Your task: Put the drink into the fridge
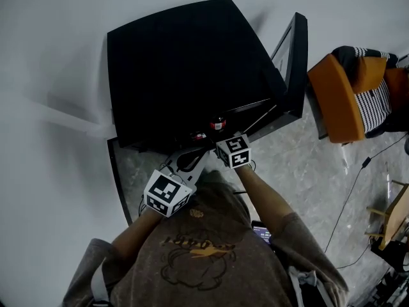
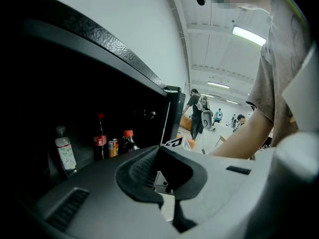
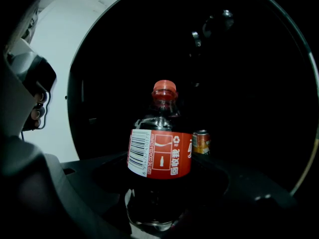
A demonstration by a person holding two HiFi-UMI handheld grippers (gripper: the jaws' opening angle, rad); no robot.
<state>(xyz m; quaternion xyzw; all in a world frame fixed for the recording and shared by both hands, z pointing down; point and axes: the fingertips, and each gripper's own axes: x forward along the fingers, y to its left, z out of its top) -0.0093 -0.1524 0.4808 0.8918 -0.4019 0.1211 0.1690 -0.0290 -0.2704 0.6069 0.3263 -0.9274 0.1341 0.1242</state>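
Note:
A cola bottle [image 3: 159,153] with a red cap and red label stands upright between the jaws of my right gripper [image 3: 159,198], which is shut on its lower body. In the head view that bottle [image 1: 218,123] is at the mouth of the black fridge [image 1: 185,62], whose door [image 1: 295,56] hangs open to the right, and the right gripper [image 1: 222,134] reaches in from the front. My left gripper [image 1: 193,153] sits just left of it, outside the opening, with its jaws together and nothing in them. The left gripper view shows the same bottle [image 2: 128,142] at the fridge's edge.
Inside the dark fridge stand a slim cola bottle [image 2: 100,138], an orange can [image 2: 113,147] and a clear water bottle [image 2: 64,153]. An orange chair [image 1: 345,94] stands right of the door. Cables [image 1: 348,197] run over the floor. People [image 2: 197,116] walk far behind.

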